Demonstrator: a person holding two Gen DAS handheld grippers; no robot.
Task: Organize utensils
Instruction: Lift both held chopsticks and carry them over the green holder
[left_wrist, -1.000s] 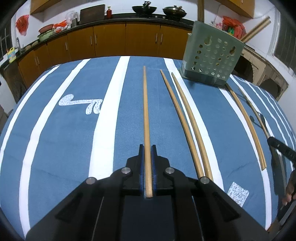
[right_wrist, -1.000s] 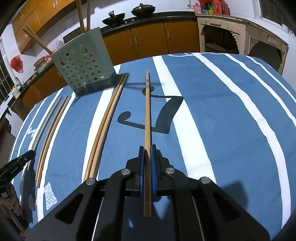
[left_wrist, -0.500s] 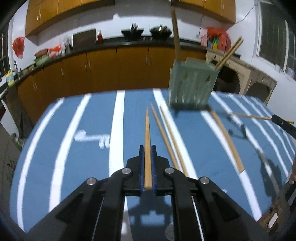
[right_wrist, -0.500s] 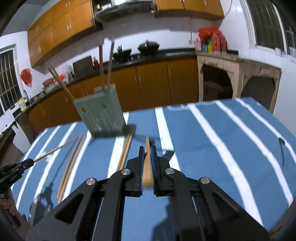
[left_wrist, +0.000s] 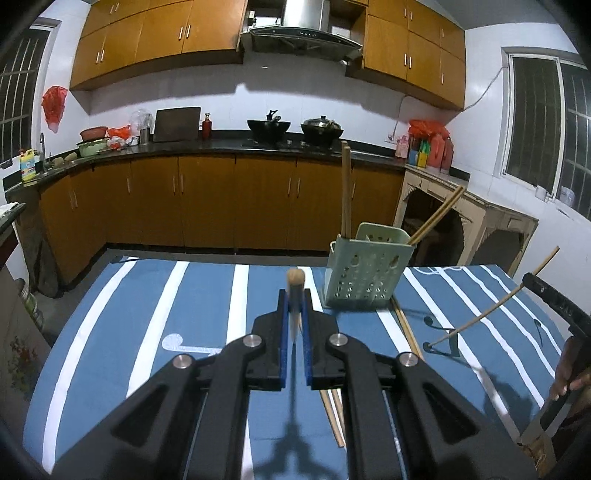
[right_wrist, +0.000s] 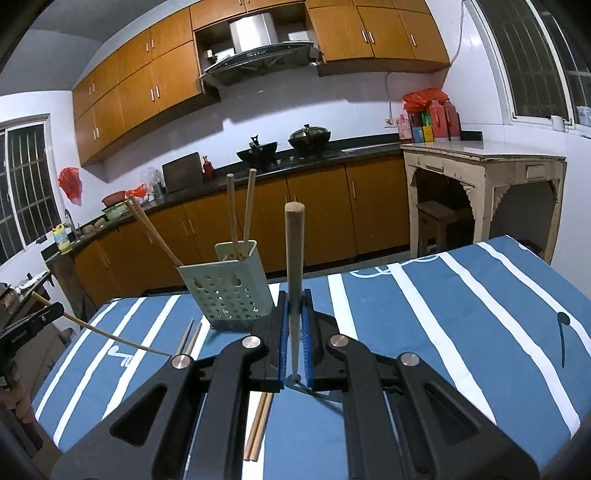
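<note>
Both long wooden chopsticks have left the blue, white-striped cloth-covered surface (left_wrist: 110, 332) since a second ago, when each lay flat along it with one end already pinched. The left gripper (left_wrist: 294, 317) has its jaws clamped on one pale wooden chopstick (left_wrist: 295, 280), which points straight ahead so mostly its round end shows. The right gripper (right_wrist: 294, 321) has its jaws clamped on the other chopstick (right_wrist: 294, 258), which rises steeply in its view.

The pale green perforated plastic utensil holder (left_wrist: 365, 273) stands upright on the surface ahead, with four chopsticks already standing in it. More wooden chopsticks (right_wrist: 258, 424) lie on the cloth below the grippers.

So both picks appear done. What remains, as I judge it, is carrying each stick over the holder's open top, tipping it upright and letting go.
</note>
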